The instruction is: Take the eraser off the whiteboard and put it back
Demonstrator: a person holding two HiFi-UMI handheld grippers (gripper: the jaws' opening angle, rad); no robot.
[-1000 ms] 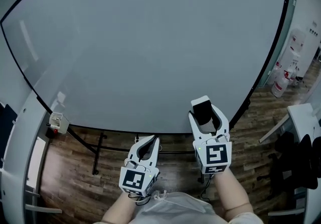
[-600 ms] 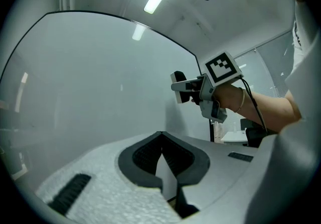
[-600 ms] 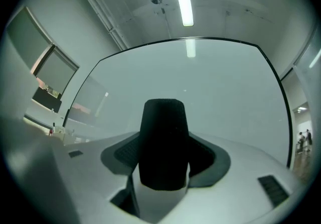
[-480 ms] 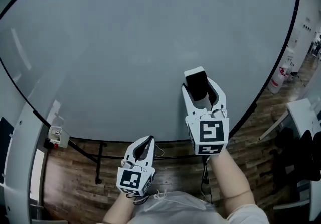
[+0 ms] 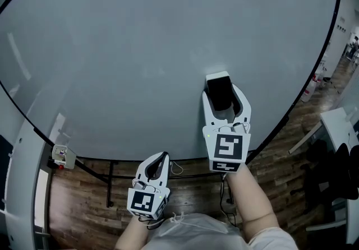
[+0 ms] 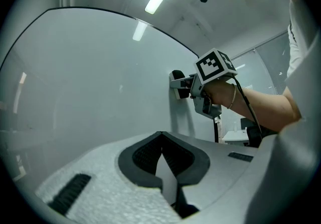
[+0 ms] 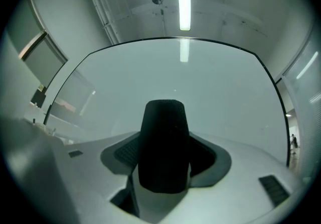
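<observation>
A large whiteboard point(image 5: 140, 47) fills the head view. My right gripper point(image 5: 223, 82) is shut on the eraser point(image 5: 220, 93), a black felt block with a white back, held upright. In the left gripper view the eraser point(image 6: 176, 78) has its far end against the whiteboard point(image 6: 90, 92), with the right gripper point(image 6: 189, 86) behind it. The right gripper view shows the dark eraser point(image 7: 164, 142) standing between the jaws and the whiteboard point(image 7: 210, 92) just ahead. My left gripper point(image 5: 162, 157) hangs lower left, below the board's edge, shut with nothing in it point(image 6: 161, 136).
The board's black stand point(image 5: 109, 179) rests on a wooden floor point(image 5: 78, 198). A small white box point(image 5: 60, 155) hangs at the board's lower left edge. A white desk point(image 5: 336, 125) and a black chair point(image 5: 334, 179) are at the right.
My right gripper rose with the eraser and moved in from below the board's edge to its surface. The left gripper drifted slightly down and left.
</observation>
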